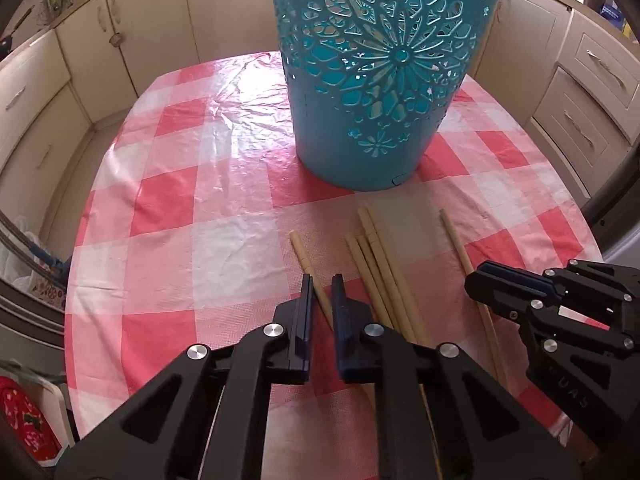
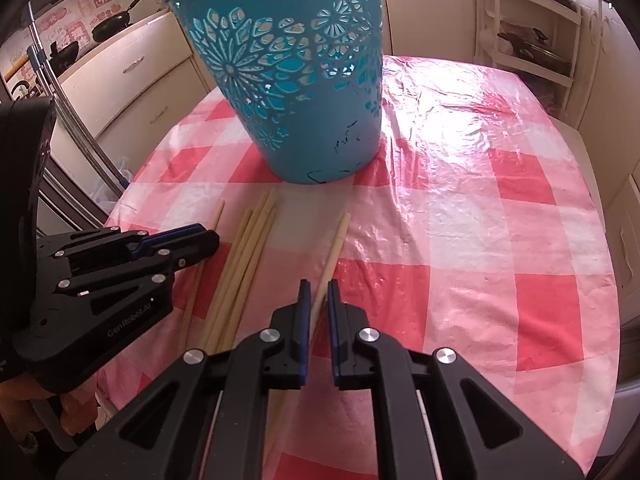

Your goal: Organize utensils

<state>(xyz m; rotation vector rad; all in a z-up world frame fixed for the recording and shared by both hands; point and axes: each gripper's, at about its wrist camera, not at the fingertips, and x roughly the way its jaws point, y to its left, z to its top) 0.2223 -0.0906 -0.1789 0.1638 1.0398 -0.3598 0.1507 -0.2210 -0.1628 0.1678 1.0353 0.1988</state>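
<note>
Black angular plastic jaws of the left gripper [image 1: 322, 288] are seen drawn in on one pale, slender chopstick [image 1: 306, 258], the leftmost on the table. Likewise the right gripper [image 2: 319, 294], its blue-lined pads nearly together, is clamped on a separate chopstick [image 2: 338, 236] lying apart to the right. Between the two, a loose bundle of chopsticks [image 1: 376, 264], round-ended and matte cream, is laid roughly parallel on the glossy, wrinkled red-and-white checked tablecloth [image 2: 460, 184]. Just beyond their tips a teal plastic basket [image 1: 380, 80], tapered and pierced with flower cut-outs, is stood upright. Cream cabinets [image 1: 100, 40] are ranged behind.
</note>
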